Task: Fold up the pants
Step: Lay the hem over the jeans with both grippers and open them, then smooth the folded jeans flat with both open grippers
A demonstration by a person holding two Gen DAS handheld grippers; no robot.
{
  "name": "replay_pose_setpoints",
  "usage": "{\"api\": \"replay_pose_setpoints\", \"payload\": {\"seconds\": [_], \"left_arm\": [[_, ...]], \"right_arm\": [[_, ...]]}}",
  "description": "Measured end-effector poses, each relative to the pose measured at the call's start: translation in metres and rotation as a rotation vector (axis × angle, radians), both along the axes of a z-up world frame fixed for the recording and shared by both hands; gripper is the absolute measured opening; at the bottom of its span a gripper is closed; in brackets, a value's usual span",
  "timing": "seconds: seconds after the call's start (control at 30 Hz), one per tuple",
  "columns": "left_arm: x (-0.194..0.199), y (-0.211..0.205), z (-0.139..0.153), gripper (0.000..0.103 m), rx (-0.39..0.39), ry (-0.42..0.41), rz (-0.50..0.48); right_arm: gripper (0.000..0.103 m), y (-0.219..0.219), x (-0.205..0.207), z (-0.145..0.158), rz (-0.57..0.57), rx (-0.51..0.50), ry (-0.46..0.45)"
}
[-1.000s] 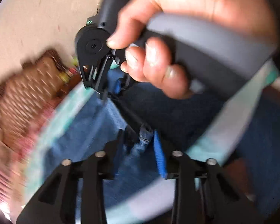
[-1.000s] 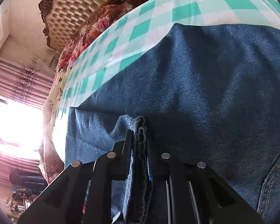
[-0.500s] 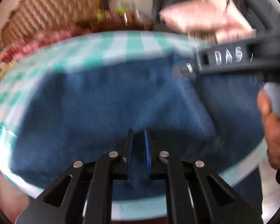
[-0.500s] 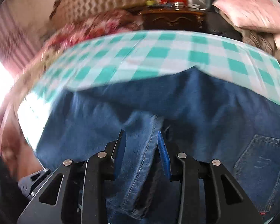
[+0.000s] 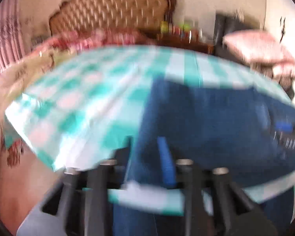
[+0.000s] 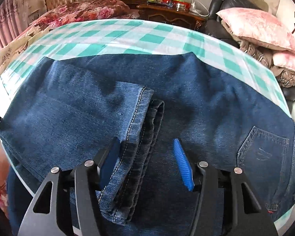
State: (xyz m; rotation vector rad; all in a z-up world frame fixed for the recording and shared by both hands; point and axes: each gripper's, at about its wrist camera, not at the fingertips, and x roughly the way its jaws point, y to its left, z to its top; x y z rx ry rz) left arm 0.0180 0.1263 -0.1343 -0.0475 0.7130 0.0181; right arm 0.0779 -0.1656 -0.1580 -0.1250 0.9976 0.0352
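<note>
With the hems laid down, both grippers, the right gripper [image 6: 147,163] and left gripper [image 5: 145,157], have just been opening and hold nothing, so press the jeans [image 6: 186,90] flat along the fold on the checked cloth [image 6: 108,37].

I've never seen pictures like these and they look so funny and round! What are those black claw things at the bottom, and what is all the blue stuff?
There is no robot here. A person holds a grabbing tool in each hand, and a small round-lens camera on each tool looks forward along its two fingers. That lens bends the pictures.

The sharp picture comes from the right gripper. The blurry one comes from the left gripper, which is moving.

The blue stuff is a pair of jeans, lying on a green and white checked cloth. One leg is folded over, so its hem lies on top.

Both tools' fingers have just been opening. The right one's blue pads stand apart around the hem without squeezing it, so nothing is held. The left one's fingers also stand apart.
</note>
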Motion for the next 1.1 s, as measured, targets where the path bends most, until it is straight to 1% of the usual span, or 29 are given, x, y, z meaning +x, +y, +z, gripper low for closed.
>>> {"api": "replay_pose_setpoints", "payload": {"seconds": [0.03, 0.07, 0.13, 0.17, 0.23, 0.27, 0.3, 0.33, 0.37, 0.4, 0.43, 0.5, 0.53, 0.57, 0.6, 0.63, 0.67, 0.7, 0.73, 0.77, 0.8, 0.87, 0.9, 0.93, 0.97, 1.0, 1.03, 1.07, 1.1], "left_arm": [[0.008, 0.001, 0.01, 0.043, -0.008, -0.047, -0.018], [0.022, -0.003, 0.018, 0.045, 0.011, -0.064, -0.064], [0.055, -0.017, 0.024, 0.048, 0.069, -0.056, -0.17], [0.075, -0.024, 0.022, 0.048, 0.095, -0.032, -0.208], [0.111, -0.044, 0.016, 0.048, 0.134, 0.062, -0.307], [0.123, -0.047, 0.011, 0.048, 0.122, 0.098, -0.352], [0.137, -0.05, 0.003, 0.044, 0.102, 0.139, -0.404], [0.156, -0.047, -0.01, 0.04, 0.112, 0.195, -0.432], [0.17, -0.04, -0.019, 0.039, 0.17, 0.219, -0.377], [0.184, -0.023, -0.026, 0.039, 0.22, 0.226, -0.272], [0.184, -0.009, -0.022, 0.039, 0.162, 0.214, -0.222], [0.182, 0.012, -0.012, 0.038, 0.0, 0.184, -0.191], [0.173, 0.014, -0.006, 0.038, -0.057, 0.154, -0.214], [0.163, 0.005, -0.002, 0.038, -0.069, 0.132, -0.283], [0.156, -0.005, -0.003, 0.04, -0.048, 0.135, -0.345], [0.151, -0.021, -0.011, 0.042, 0.027, 0.161, -0.412], [0.152, -0.029, -0.023, 0.042, 0.131, 0.184, -0.407], [0.158, -0.028, -0.03, 0.05, 0.209, 0.186, -0.332], [0.162, -0.02, -0.029, 0.066, 0.21, 0.178, -0.261], [0.163, -0.011, -0.022, 0.063, 0.176, 0.148, -0.175], [0.157, -0.002, -0.009, 0.062, 0.105, 0.094, -0.12], [0.141, -0.012, 0.008, 0.063, 0.009, 0.035, -0.207], [0.133, -0.028, 0.011, 0.063, -0.004, 0.034, -0.299], [0.123, -0.054, 0.008, 0.064, 0.008, 0.055, -0.443], [0.117, -0.072, 0.002, 0.065, 0.025, 0.072, -0.524], [0.116, -0.08, -0.004, 0.067, 0.039, 0.092, -0.55], [0.12, -0.09, -0.02, 0.067, 0.091, 0.149, -0.528], [0.128, -0.09, -0.031, 0.068, 0.144, 0.192, -0.458], [0.135, -0.079, -0.035, 0.075, 0.123, 0.221, -0.36]], "right_arm": [[0.054, -0.001, 0.0, 0.0, -0.004, 0.006, 0.002], [0.054, -0.002, 0.001, 0.0, -0.004, 0.005, 0.002], [0.055, -0.002, 0.002, 0.0, -0.006, 0.004, 0.005], [0.055, -0.002, 0.002, -0.001, -0.008, 0.004, 0.007], [0.061, -0.003, 0.003, -0.001, -0.02, 0.0, 0.006], [0.062, -0.004, 0.003, -0.001, -0.026, 0.004, 0.007], [0.063, -0.006, 0.003, -0.002, -0.031, 0.014, 0.009], [0.064, -0.007, 0.003, -0.002, -0.032, 0.017, 0.01], [0.064, -0.007, 0.003, -0.002, -0.032, 0.019, 0.011], [0.065, -0.008, 0.004, -0.002, -0.032, 0.018, 0.012], [0.067, -0.007, 0.004, -0.002, -0.033, 0.013, 0.012], [0.068, -0.007, 0.004, -0.002, -0.033, 0.008, 0.013], [0.068, -0.006, 0.004, -0.002, -0.034, 0.005, 0.013], [0.068, -0.006, 0.004, -0.002, -0.036, 0.002, 0.013], [0.068, -0.005, 0.004, -0.002, -0.038, -0.005, 0.013], [0.068, -0.003, 0.005, -0.002, -0.038, -0.013, 0.013], [0.068, -0.002, 0.004, -0.002, -0.036, -0.019, 0.013], [0.068, -0.001, 0.005, -0.002, -0.036, -0.026, 0.013], [0.068, -0.001, 0.004, -0.001, -0.038, -0.029, 0.013], [0.068, 0.0, 0.004, -0.001, -0.04, -0.034, 0.012], [0.068, 0.0, 0.004, -0.001, -0.041, -0.037, 0.011], [0.068, 0.001, 0.004, -0.001, -0.05, -0.042, 0.009], [0.068, 0.002, 0.004, -0.001, -0.052, -0.045, 0.009], [0.068, 0.003, 0.004, -0.001, -0.052, -0.05, 0.01], [0.068, 0.003, 0.004, -0.001, -0.051, -0.056, 0.01], [0.068, 0.003, 0.004, -0.001, -0.052, -0.059, 0.01], [0.068, 0.003, 0.003, -0.001, -0.053, -0.059, 0.009], [0.069, 0.003, 0.003, -0.001, -0.054, -0.06, 0.009], [0.069, 0.004, 0.003, -0.001, -0.056, -0.062, 0.008]]}}
